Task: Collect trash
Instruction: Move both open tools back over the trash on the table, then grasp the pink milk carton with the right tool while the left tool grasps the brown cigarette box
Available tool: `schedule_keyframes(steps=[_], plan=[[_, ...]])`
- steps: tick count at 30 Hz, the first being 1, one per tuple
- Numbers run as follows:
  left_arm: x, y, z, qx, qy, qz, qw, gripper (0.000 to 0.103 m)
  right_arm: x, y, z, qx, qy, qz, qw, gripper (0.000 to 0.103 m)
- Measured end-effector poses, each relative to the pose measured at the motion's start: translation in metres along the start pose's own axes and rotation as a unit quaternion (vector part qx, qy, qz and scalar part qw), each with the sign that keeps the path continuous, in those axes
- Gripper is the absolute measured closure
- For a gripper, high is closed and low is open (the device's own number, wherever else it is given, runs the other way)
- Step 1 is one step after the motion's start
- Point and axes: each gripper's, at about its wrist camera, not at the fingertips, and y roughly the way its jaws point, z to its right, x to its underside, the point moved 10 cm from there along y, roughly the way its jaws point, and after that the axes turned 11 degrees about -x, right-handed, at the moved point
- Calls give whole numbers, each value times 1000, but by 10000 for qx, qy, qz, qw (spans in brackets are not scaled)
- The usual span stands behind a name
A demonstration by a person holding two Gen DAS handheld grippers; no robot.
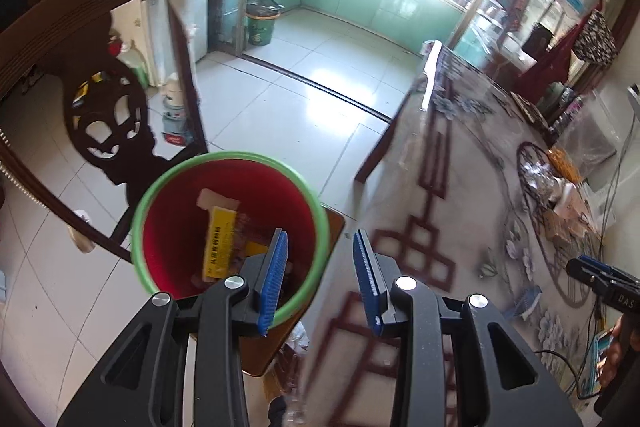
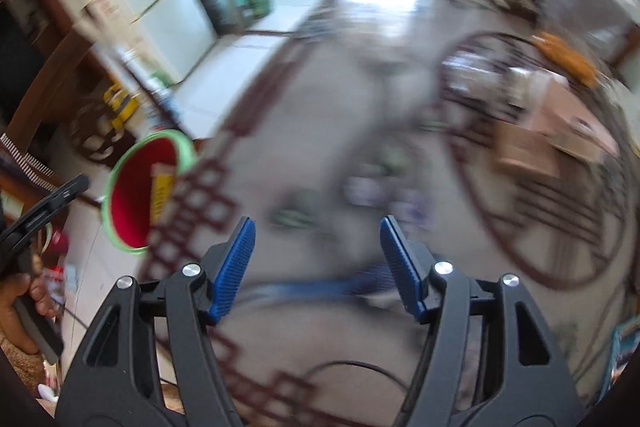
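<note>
A red bin with a green rim (image 1: 160, 195) stands on a brown stool beside the table; inside it lie a yellow box (image 1: 218, 243) and other scraps. My left gripper (image 1: 320, 235) hovers open over the bin's right rim and the table edge, with nothing between its blue pads. My right gripper (image 2: 317, 227) is open above the patterned tablecloth (image 2: 304, 131), its view blurred. A blurred blue item (image 2: 320, 287) lies on the cloth just below its fingers. The bin (image 2: 128, 195) shows at the left there, and the right gripper (image 1: 592, 275) shows at the left wrist view's right edge.
A dark carved chair (image 1: 104, 123) stands left of the bin. Near the table's middle lie a cardboard box (image 2: 536, 143), an orange bag (image 2: 568, 59) and other clutter. A black cable (image 2: 340, 367) crosses the near edge. A green bin (image 1: 260, 23) stands at the kitchen doorway.
</note>
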Motion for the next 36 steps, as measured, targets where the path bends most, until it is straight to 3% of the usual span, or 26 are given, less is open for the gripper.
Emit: schedule_keyframes(steps=[6, 10, 16, 18, 22, 23, 25, 27, 28, 29, 31, 36], plan=[[7, -16, 76, 530, 543, 168, 9970, 47, -5, -45, 106, 876, -351, -1, 9955, 32], [20, -34, 144, 923, 1021, 310, 9900, 41, -31, -69, 190, 1519, -799, -136, 9851, 29], [34, -51, 236, 1329, 1475, 340, 9795, 39, -67, -48, 271, 1752, -1512, -795, 9696, 25], [37, -57, 269, 1499, 1702, 378, 9732, 33, -71, -29, 287, 1758, -1842, -1141, 9603, 23], [37, -63, 326, 1602, 2332, 557, 9575, 27, -69, 3, 299, 1526, -2231, -1627, 9489, 23], [35, -62, 339, 1626, 2443, 569, 9543, 26, -69, 8, 300, 1450, -2259, -1663, 9488, 29], [32, -57, 357, 1629, 2575, 542, 9509, 26, -69, 14, 301, 1316, -2186, -1567, 9541, 45], [29, -49, 377, 1599, 2772, 507, 9460, 26, -72, 13, 303, 1250, -2014, -1340, 9622, 49], [29, -45, 385, 1587, 2891, 510, 9427, 26, -72, 9, 302, 1004, -1774, -1165, 9721, 57], [30, -39, 397, 1558, 3091, 524, 9367, 26, -72, 3, 301, 722, -1515, -1001, 9807, 65], [35, -30, 418, 1619, 3485, 507, 9218, 26, -71, -12, 298, 259, -957, -595, 9933, 69], [55, 4, 464, 1571, 4486, 425, 8788, 26, -37, -40, 310, -436, 330, -16, 9985, 69]])
